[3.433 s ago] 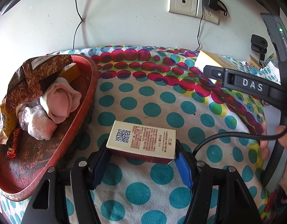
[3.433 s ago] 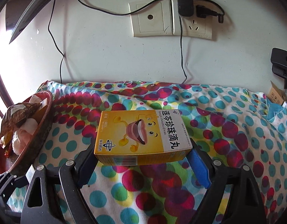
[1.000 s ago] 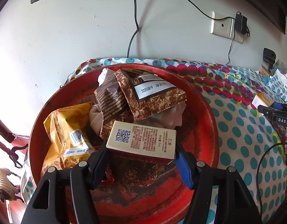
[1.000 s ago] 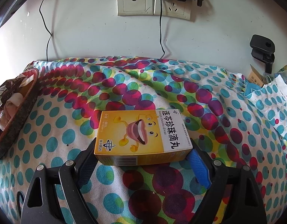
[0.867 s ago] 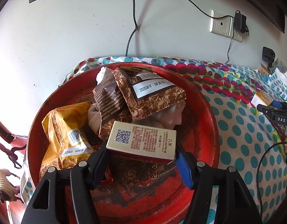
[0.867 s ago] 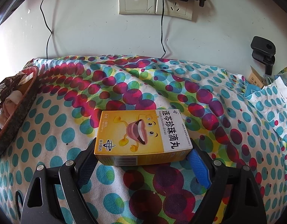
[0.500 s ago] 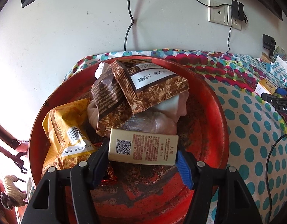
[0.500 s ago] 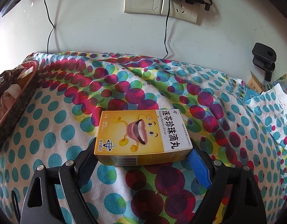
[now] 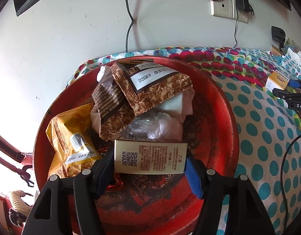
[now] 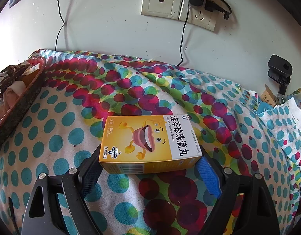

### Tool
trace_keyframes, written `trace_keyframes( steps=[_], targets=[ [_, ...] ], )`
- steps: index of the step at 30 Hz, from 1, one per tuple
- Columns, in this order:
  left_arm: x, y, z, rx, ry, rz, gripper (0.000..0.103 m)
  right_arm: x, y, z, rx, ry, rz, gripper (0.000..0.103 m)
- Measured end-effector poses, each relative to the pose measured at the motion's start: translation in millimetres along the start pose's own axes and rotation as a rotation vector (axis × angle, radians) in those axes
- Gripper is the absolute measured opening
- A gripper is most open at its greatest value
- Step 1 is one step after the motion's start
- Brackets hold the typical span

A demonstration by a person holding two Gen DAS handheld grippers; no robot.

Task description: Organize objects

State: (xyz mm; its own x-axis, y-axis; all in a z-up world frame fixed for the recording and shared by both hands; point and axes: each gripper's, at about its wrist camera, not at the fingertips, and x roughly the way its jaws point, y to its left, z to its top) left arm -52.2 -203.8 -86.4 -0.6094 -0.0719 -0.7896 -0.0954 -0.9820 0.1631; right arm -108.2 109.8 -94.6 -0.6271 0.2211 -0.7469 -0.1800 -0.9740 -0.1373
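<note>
Lying crosswise between the fingers of the left gripper [image 9: 150, 168], the cream box [image 9: 149, 159] was clamped over the red tray [image 9: 225, 117]; earlier it was tilted more upward. The yellow box [image 10: 148, 143] was gripped unchanged by the right gripper [image 10: 150, 168] above the dotted cloth [image 10: 52, 137].

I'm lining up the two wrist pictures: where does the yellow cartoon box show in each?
Left wrist: yellow cartoon box small at far right, held in the right gripper.
Right wrist: low centre, clamped over the dotted cloth.
Shared landmark: red tray, at the left edge in the right view.
</note>
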Motion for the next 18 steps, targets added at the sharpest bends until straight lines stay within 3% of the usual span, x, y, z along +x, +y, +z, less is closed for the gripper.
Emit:
trace_keyframes(
  steps=[18],
  targets=[
    [-8.7,-10.3,4.0,0.027,-0.025,-0.024,0.067,-19.4,9.5,-1.4,-0.028,-0.09,0.045,0.087]
  ],
)
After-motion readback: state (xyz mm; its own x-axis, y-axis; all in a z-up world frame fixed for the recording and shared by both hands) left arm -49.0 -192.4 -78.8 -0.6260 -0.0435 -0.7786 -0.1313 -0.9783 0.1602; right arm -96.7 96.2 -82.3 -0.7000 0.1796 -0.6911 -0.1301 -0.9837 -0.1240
